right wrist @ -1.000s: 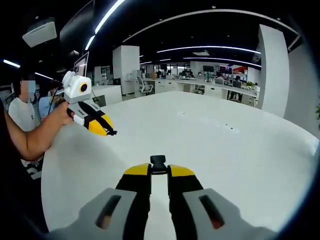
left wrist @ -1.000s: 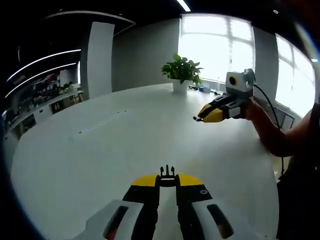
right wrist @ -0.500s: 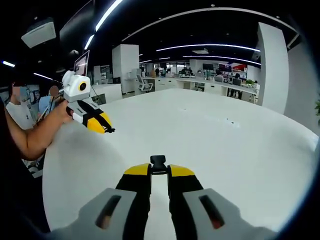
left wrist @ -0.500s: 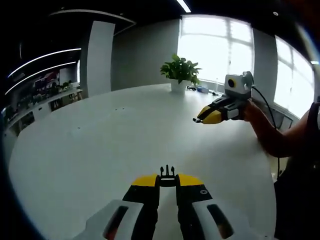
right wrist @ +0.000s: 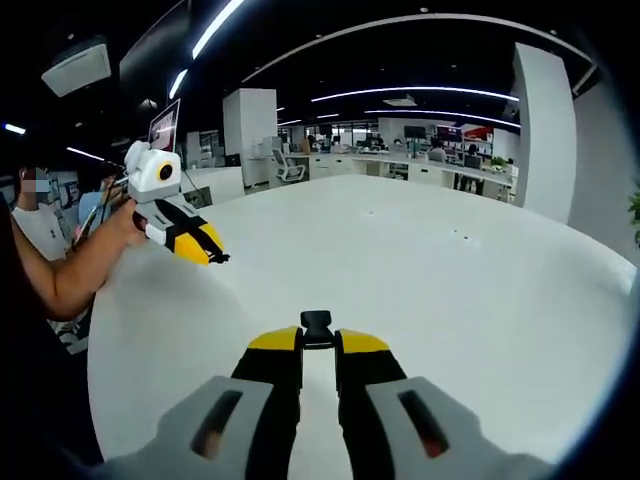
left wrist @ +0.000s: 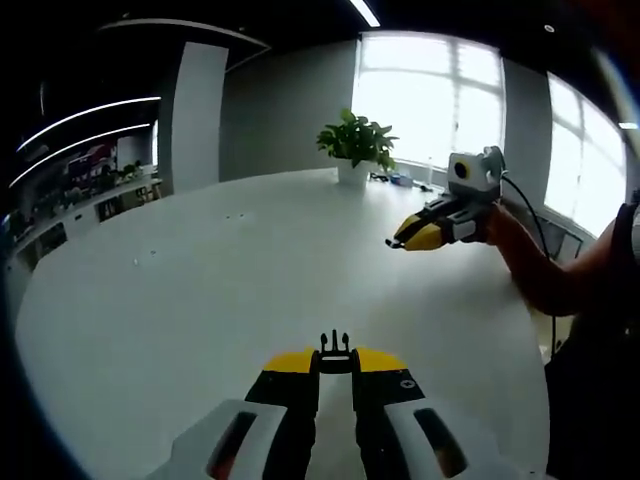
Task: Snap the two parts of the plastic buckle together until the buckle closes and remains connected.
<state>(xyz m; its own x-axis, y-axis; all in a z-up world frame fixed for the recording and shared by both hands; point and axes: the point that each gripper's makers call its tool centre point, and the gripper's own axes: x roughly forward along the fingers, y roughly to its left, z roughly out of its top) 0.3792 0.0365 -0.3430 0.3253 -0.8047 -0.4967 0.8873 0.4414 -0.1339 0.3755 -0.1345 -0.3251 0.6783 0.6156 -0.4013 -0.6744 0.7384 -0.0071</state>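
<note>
Both buckle halves are up in the air above the white table [left wrist: 200, 290], which serves as the landmark here. The left gripper [left wrist: 335, 358] has its jaws closed down on the pronged buckle part [left wrist: 335, 345], whose small prongs stick out past the yellow tips. The right gripper [right wrist: 317, 340] is likewise pinched tight on the socket buckle part [right wrist: 317, 322], a short black block standing proud of its tips. Each tool appears in the other's camera, held by a hand well above the table and well apart from its partner, tips angled roughly toward one another. The step in hand looks to be the approach before mating, with the snap not yet made. To do it well, the prongs should meet the socket mouth squarely, on one shared axis, so the rolls of the two tools want matching before they close the gap. A slow, straight push seems wiser than a sweep, since each grip holds only a sliver of plastic and a skewed contact could twist a part out. A potted plant [left wrist: 355, 145] stands at the table's far edge.
</note>
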